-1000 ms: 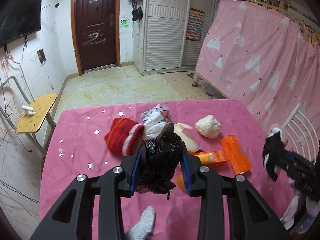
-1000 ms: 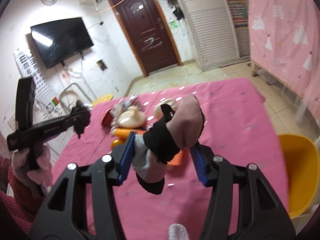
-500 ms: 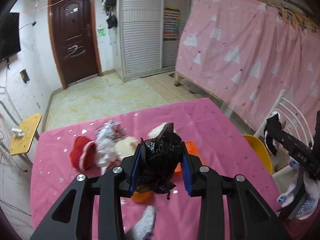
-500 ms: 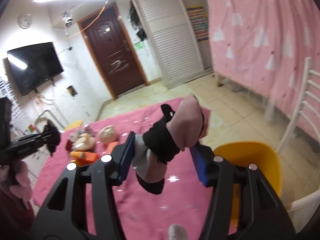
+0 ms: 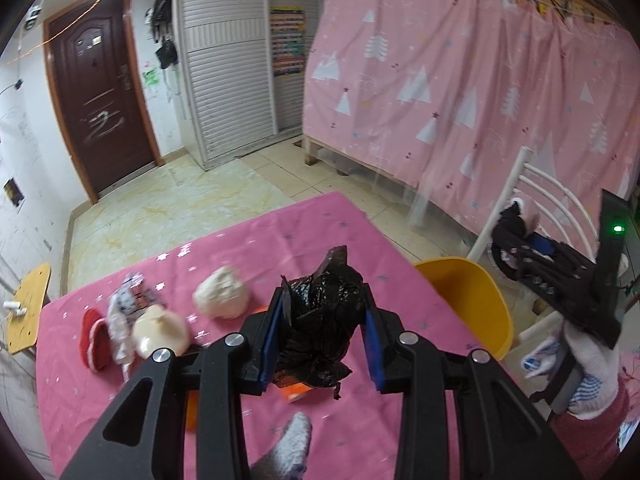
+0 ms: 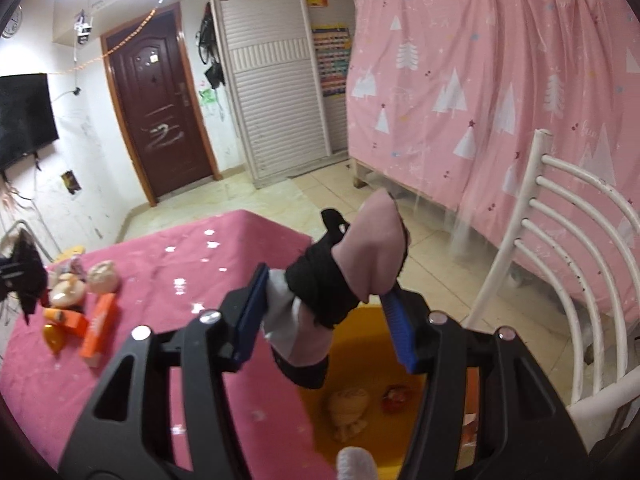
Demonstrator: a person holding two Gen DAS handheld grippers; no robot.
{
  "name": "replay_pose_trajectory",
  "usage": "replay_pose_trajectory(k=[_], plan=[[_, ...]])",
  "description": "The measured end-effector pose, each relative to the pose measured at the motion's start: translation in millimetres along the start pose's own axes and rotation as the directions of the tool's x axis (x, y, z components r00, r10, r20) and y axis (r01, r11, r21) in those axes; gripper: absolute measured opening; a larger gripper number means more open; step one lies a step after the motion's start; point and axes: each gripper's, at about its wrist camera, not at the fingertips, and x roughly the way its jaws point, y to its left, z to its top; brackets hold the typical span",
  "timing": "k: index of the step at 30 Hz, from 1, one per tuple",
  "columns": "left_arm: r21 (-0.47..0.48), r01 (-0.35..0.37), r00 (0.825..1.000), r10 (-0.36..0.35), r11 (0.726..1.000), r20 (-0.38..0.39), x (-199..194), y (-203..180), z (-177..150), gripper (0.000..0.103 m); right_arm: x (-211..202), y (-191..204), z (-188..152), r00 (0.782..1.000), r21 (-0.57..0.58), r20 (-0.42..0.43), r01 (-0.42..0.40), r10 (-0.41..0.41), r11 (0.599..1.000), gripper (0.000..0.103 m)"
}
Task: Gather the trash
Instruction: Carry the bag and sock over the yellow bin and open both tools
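My left gripper (image 5: 323,340) is shut on a crumpled black plastic bag (image 5: 320,304), held above the pink table (image 5: 328,232). A yellow bin (image 5: 464,300) stands at the table's right edge. My right gripper (image 6: 326,292) hangs over that bin (image 6: 360,344) with a pink, black and grey sock bundle (image 6: 372,248) between its pads. Its jaws are opening, and the bundle still touches both pads. In the bin lie a beige paper wad (image 6: 348,408) and a small red item (image 6: 396,396). On the table lie a white paper wad (image 5: 222,298), a red knitted piece (image 5: 94,338) and an orange box (image 6: 98,322).
A white metal chair (image 6: 560,260) stands right behind the bin, with a pink curtain (image 6: 500,80) beyond it. A small wooden stool (image 5: 28,312) is off the table's left side. Tiled floor leads to a dark door (image 5: 100,100).
Both grippers have swung right. The yellow bin now lies under the right gripper, whose jaws stand slightly wider. The left gripper carried the black bag toward the table's right side.
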Motion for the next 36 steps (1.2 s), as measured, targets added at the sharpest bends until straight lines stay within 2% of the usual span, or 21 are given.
replay_pose_trajectory(k=[2, 10, 20, 23, 25, 28, 36], plan=[[0.022, 0.014, 1.000, -0.014, 1.000, -0.005, 5, -15, 5, 0.027, 6, -6, -2, 0.999, -0.007, -0.009, 0.034, -0.035, 0.999, 0.059], [0.085, 0.090, 0.995, -0.086, 0.992, -0.047, 34, -76, 20, 0.027, 10, -39, -11, 0.999, 0.073, -0.017, 0.035, -0.034, 0.997, 0.063], [0.086, 0.194, 0.976, -0.184, 0.977, -0.116, 80, -134, 32, 0.028, -6, -86, -8, 0.998, 0.207, 0.031, 0.043, -0.051, 0.977, 0.065], [0.080, 0.213, 0.971, -0.202, 0.974, -0.125, 89, -146, 36, 0.034, -9, -92, -7, 0.998, 0.227, 0.041, 0.037, -0.047, 0.973, 0.067], [0.076, 0.216, 0.970, -0.205, 0.973, -0.129, 92, -151, 37, 0.050, -10, -93, -7, 0.998, 0.231, 0.047, 0.031, -0.043, 0.972, 0.068], [0.069, 0.210, 0.972, -0.201, 0.975, -0.121, 93, -156, 39, 0.065, -11, -91, -6, 0.998, 0.228, 0.051, 0.018, -0.031, 0.973, 0.068], [0.059, 0.195, 0.976, -0.187, 0.979, -0.110, 85, -150, 39, 0.066, -9, -87, -6, 0.999, 0.219, 0.049, 0.002, -0.013, 0.976, 0.069]])
